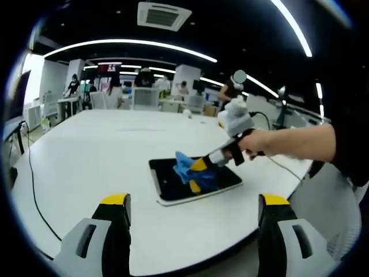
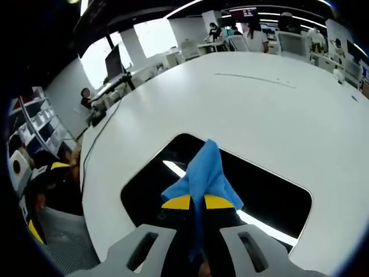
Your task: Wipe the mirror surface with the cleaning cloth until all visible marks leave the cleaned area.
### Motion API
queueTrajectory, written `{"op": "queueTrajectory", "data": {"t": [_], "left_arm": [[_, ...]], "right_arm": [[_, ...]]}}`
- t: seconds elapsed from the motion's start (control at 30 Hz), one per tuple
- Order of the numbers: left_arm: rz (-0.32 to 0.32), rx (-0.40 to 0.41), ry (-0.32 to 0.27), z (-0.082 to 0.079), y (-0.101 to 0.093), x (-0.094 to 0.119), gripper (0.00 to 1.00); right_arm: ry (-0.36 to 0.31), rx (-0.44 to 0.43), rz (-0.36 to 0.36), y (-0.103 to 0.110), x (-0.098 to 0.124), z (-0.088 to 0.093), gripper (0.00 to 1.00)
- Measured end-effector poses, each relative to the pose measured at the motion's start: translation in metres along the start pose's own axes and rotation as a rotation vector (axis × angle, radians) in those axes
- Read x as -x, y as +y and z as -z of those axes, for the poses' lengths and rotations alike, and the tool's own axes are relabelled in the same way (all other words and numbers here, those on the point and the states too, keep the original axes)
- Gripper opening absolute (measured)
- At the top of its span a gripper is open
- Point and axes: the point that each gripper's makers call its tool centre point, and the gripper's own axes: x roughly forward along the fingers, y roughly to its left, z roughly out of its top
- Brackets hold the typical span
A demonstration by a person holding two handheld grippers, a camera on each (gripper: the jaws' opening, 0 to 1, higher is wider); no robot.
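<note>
One cloth (image 2: 203, 173) pinched in right tongs (image 2: 198, 202) (on mirror (image 2: 271, 199)).

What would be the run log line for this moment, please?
right gripper: shut on blue cleaning cloth | cloth on dark rectangular mirror | left gripper: open, hovering | white table

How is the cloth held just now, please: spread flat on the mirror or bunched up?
Bunched. The cloth is pinched between the right gripper's shut jaws, rising in a crumpled peak over the mirror.
</note>
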Motion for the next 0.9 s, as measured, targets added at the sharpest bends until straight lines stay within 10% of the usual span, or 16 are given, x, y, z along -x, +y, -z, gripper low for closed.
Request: {"op": "queueTrajectory", "data": {"t": [0.9], "left_arm": [[0.004,0.004,0.005,0.001,0.001,-0.002,0.90]], "right_arm": [[0.000,-0.008,0.047,-0.026,-0.011,-0.020,0.01]]}}
